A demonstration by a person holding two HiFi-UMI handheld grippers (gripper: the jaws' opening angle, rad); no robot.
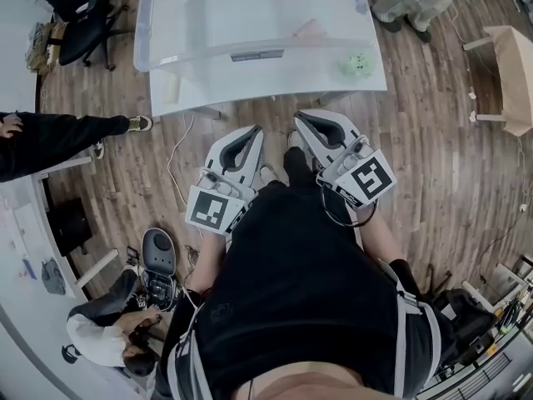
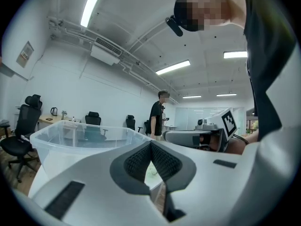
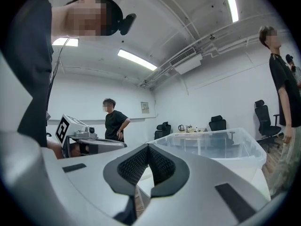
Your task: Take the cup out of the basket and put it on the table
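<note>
the left claw (image 1: pixel 250 134) and the right claw (image 1: pixel 305 120) are held side by side in front of the holder's body, a little apart, both pointing about level at the table (image 1: pixel 275 88). the left one sits slightly nearer the holder than the right. each claw's own view looks along its jaws: on both, the dark ribbed pads meet at the tips with nothing between them, so both are closed and empty.

straight ahead of the two claws a clear basket (image 1: pixel 250 51) stands on the white table, its long near rim facing them. in each claw's view its see-through walls rise just beyond the jaw tips.

the cup (image 1: pixel 358 65), a small pale green thing, is ahead of the right claw and off to its right, by the basket's near right corner. from above i cannot tell whether it sits inside that corner or just outside on the table. neither claw touches it, or the basket.

beyond the left claw, past the basket's far side, a person in black (image 2: pixel 157 114) stands. well off to the left of the left claw are black office chairs (image 1: pixel 83 23), and behind it, low on the wood floor (image 1: pixel 433 140), someone crouches (image 1: pixel 108 332) by some gear.
</note>
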